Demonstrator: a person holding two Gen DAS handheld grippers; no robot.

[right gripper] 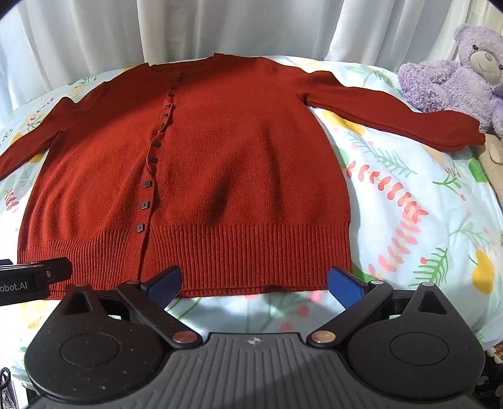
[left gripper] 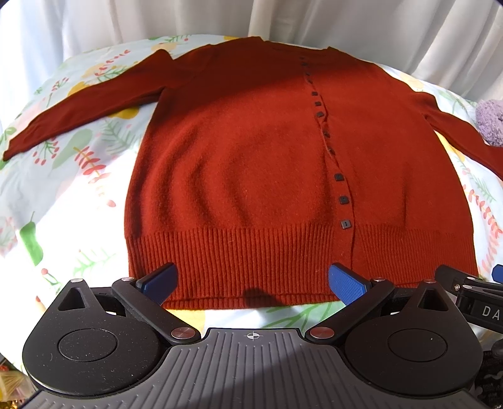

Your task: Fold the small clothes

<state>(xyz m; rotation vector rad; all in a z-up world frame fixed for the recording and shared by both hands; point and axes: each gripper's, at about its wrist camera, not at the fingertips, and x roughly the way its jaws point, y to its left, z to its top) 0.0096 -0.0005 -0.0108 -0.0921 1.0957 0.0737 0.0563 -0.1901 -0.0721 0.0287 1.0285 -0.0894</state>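
Item 1: cardigan [left gripper: 251,151], rust-red knit, long sleeves. Lies flat, front up, on bed cover [left gripper: 63,195]; hem nearest both cameras, neckline far. Sleeves spread out to each side. Button strip [left gripper: 327,138] runs hem to neck w/ small dark square buttons, apparently done up; a few mid-strip gaps hard to read. Ribbed hem band [left gripper: 245,261] wide, slightly wavy.

Handling (est.): soft, limp, light-to-medium wt; will sag and drape when lifted, no stiffness. Knit has grip, not slippery. Not fragile, but stitches can snag or stretch if pulled hard. Best hold: hem band corners or sleeve cuffs, where fabric is doubled and firm; shoulder seams for lengthwise fold. Avoid pinching on buttons.

Item 2: left gripper [left gripper: 251,283]. Jaws spread wide, blue pads over hem band, left half of garment. Nothing held.

Item 3: right gripper [right gripper: 254,281]. Jaws spread wide, over hem band right of button strip, outer pad near hem corner. Nothing held. Contact w/ fabric: can't tell, either unit.

Item 4: bed cover, pale w/ leaf and berry print, some wrinkles.

Item 5: teddy bear [right gripper: 459,69], purple plush, far right, just beside right cuff.

Item 6: curtain [right gripper: 220,25], white, behind bed.

Markings: "obot.AI" (cut off) on left unit in right view; "DA" (cut off) on right unit in left view.
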